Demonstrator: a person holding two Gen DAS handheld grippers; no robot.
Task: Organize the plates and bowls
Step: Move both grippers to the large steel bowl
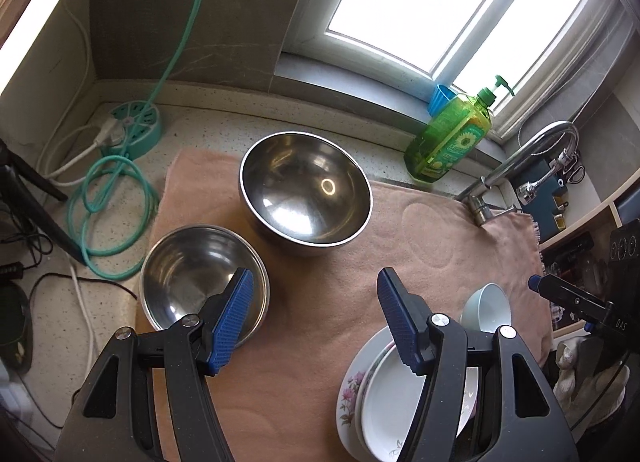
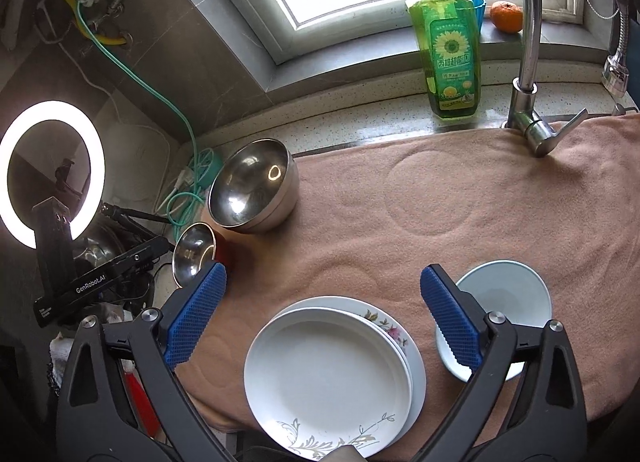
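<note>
A pink towel [image 2: 460,198] covers the counter [image 1: 208,130] below a window. At its far left stands a large steel bowl [image 1: 306,186], and just near-left of that sits a smaller steel bowl [image 1: 200,282], the two close but apart. Toward the near right, a plain white plate [image 2: 328,378] lies stacked on a flowered plate [image 2: 394,332], and just to their right a pale blue bowl [image 2: 506,294] rests on a small white dish [image 2: 450,360]. The left gripper [image 1: 316,322] hangs above the towel between the smaller steel bowl and the plates, its jaws spread with nothing between them. The right gripper [image 2: 320,316] hovers over the stacked plates, jaws wide apart and gripping nothing. A green soap bottle [image 2: 446,46] and a tap [image 2: 530,38] stand at the far edge of the towel.
</note>
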